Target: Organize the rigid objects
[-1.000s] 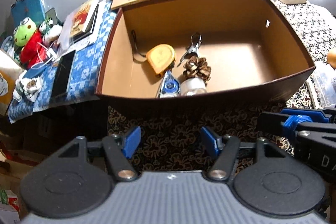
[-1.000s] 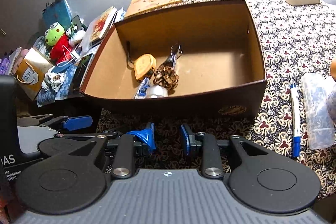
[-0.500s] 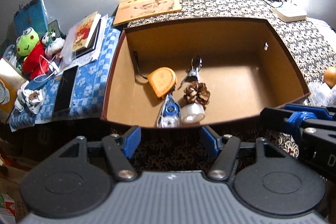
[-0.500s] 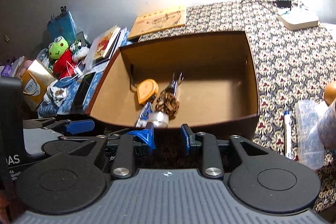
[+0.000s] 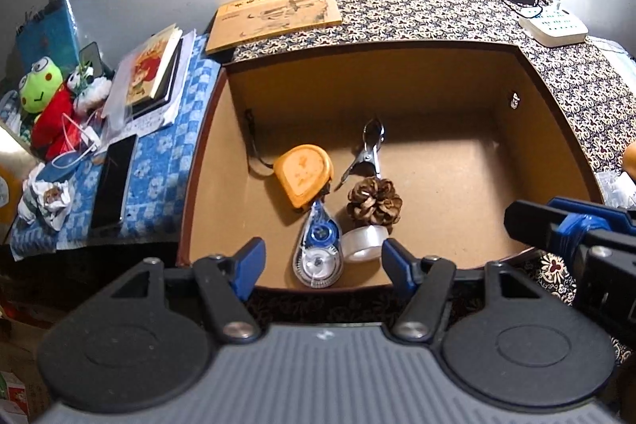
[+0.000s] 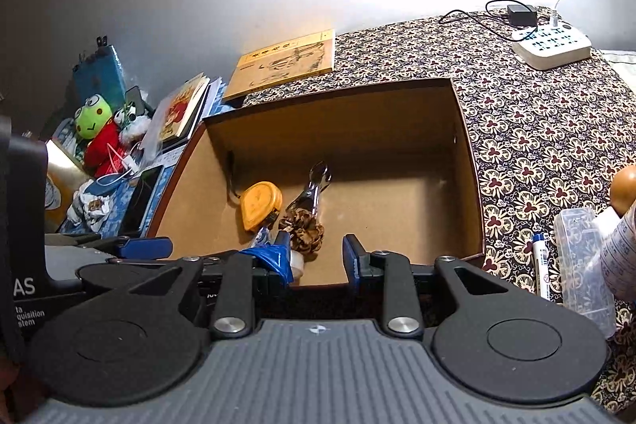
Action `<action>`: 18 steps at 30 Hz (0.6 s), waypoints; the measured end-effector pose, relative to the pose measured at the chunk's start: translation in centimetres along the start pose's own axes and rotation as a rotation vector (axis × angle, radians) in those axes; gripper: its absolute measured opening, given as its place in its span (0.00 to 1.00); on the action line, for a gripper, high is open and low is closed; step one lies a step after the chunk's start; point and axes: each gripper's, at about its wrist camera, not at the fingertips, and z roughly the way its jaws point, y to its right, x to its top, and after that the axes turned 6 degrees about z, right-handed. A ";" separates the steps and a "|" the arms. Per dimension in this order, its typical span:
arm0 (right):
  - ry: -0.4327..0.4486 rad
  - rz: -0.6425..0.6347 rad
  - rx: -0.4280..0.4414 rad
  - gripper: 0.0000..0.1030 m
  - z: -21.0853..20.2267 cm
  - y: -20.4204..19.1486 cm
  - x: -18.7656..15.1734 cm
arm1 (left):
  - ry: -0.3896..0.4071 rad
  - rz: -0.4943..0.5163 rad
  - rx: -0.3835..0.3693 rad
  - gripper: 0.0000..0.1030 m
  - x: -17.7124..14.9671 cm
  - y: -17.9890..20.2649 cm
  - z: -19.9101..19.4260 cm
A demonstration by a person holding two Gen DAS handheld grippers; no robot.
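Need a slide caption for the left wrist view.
Open left gripper above brown box holding tape measure, pine cone, tape roll.

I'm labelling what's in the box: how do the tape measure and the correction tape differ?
The tape measure is opaque orange with a dark wrist strap; the correction tape is clear with blue inner parts and no strap. The tape measure is a rounded block, while the correction tape tapers to a tip. Both lie flat on the box floor, touching.

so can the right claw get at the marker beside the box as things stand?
Probably yes. The right claw is open and empty, and the marker lies uncovered on the cloth between the box and a clear plastic case.
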 end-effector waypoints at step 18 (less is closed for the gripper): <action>0.018 -0.029 0.000 0.11 3.9 -0.4 1.5 | -0.024 -0.017 0.039 0.65 2.1 -1.2 3.6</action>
